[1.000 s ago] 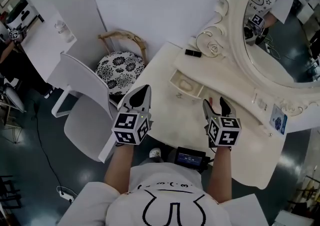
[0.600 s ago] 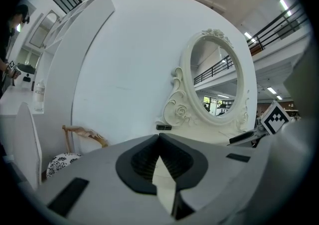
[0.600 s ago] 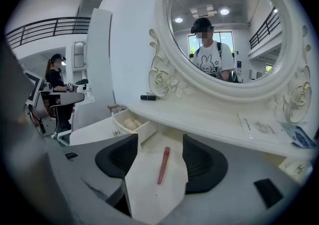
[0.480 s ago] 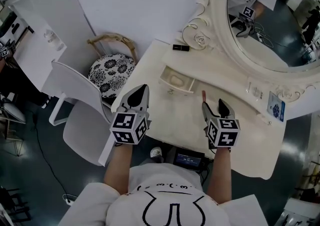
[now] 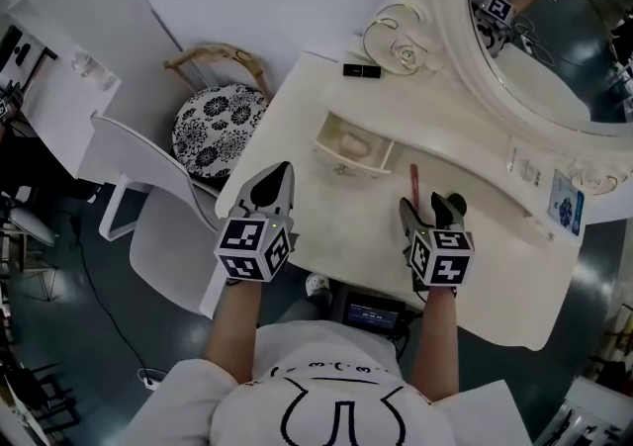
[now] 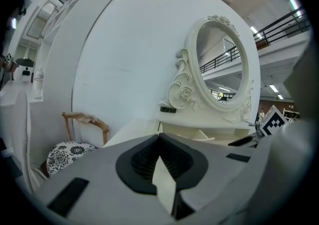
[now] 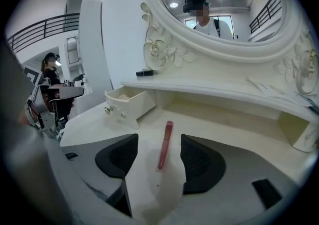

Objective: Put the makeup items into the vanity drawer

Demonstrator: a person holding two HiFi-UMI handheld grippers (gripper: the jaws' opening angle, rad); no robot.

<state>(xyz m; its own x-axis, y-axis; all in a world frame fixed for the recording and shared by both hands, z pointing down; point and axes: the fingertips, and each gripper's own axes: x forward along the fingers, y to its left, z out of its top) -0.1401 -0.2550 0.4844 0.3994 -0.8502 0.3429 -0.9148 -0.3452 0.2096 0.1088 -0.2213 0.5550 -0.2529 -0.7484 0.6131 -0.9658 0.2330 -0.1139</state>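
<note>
Over the vanity table [image 5: 326, 246], whose small drawer [image 5: 346, 165] stands pulled out with a pale item inside, both grippers have come lower than a second ago. The left gripper [image 5: 280, 177] hangs at the table's edge, jaws pressed together and empty. The right gripper [image 5: 428, 205] keeps its jaws spread, and the red lip pencil [image 5: 413, 180] now lies on the tabletop lined up with their gap, untouched; I judge the grasp comes next. A black lipstick [image 5: 361, 70] waits on the shelf.

No readable text.
Cubes on left gripper [image 5: 281, 173] and right gripper [image 5: 428, 205] show square marker patterns only; card [image 5: 565, 209] print too small.
</note>
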